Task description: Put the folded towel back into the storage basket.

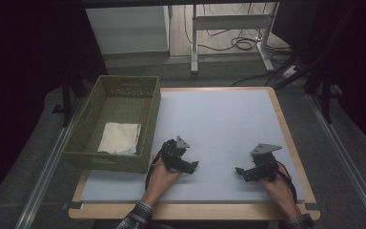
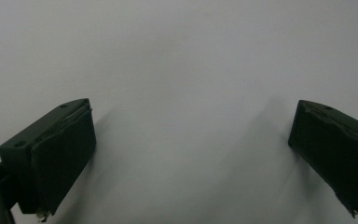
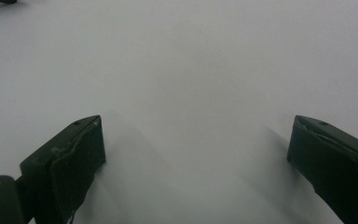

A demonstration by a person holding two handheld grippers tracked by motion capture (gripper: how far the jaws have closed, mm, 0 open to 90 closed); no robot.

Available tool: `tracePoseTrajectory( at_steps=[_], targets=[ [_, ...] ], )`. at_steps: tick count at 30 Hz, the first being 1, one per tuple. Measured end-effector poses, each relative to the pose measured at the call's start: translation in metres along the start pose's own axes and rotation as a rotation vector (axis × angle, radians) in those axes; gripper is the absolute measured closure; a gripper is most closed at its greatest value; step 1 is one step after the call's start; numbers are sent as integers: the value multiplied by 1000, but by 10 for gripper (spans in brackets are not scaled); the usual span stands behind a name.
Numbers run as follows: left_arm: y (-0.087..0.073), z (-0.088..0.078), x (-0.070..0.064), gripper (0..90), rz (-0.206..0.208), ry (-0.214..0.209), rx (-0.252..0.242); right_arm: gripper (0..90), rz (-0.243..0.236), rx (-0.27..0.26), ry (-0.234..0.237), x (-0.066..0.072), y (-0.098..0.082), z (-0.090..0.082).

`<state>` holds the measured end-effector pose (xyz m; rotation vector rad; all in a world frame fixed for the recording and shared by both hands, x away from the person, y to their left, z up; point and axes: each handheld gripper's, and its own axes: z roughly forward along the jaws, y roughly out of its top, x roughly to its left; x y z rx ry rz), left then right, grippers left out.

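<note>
Tools rest released on the bench [image 1: 228,119]: left tool [image 1: 194,165] at lower centre, right tool [image 1: 238,170] at lower right, jaws spread and holding nothing. Folded cloth [image 1: 119,138] lies inside the green basket [image 1: 148,128] at left, likely deposited; both tools appear parked clear.

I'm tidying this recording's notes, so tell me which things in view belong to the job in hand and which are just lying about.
Job in hand:
- folded cream cloth, lying in the basket
- green woven plastic basket on the table's left
- left gripper, open
- right gripper, open

Lying about:
- white-legged desk frame beyond the table
- black cables on the floor
</note>
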<state>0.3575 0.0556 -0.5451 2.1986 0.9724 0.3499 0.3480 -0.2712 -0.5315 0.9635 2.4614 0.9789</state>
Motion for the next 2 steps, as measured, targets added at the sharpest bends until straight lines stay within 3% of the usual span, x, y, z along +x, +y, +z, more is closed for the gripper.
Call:
tracePoseTrajectory(
  at_steps=[2],
  targets=[
    [0,0,0,0,-1,6,1,39,-1,-1,0,0,0,0]
  ],
)
